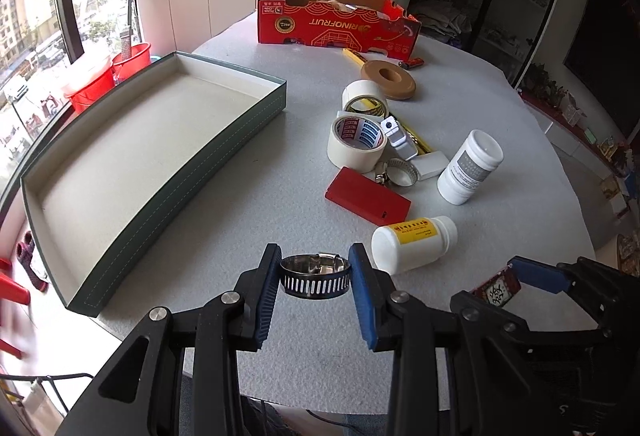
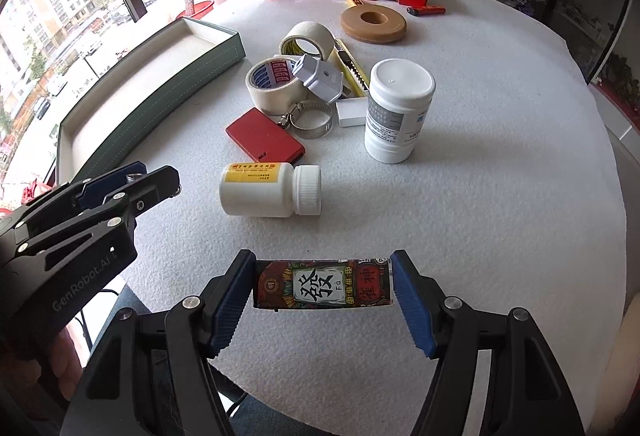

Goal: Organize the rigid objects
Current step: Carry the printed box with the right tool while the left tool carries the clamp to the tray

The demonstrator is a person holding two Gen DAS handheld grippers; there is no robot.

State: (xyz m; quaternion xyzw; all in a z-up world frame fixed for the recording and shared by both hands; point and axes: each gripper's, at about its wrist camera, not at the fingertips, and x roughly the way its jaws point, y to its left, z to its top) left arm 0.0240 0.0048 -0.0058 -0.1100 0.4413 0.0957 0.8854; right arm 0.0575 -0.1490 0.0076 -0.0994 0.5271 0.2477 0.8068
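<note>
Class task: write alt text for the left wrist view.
The left gripper grips a metal hose clamp above a grey table. An empty green tray lies left; bottles, tape rolls and a red case lie right.

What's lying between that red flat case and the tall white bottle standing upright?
In the right wrist view, a metal hose clamp and a small white block lie between the red case and the upright white bottle.

free: tray [image 1: 120, 164] interior | blocked: clutter pile around tape roll [image 1: 356, 144]
</note>
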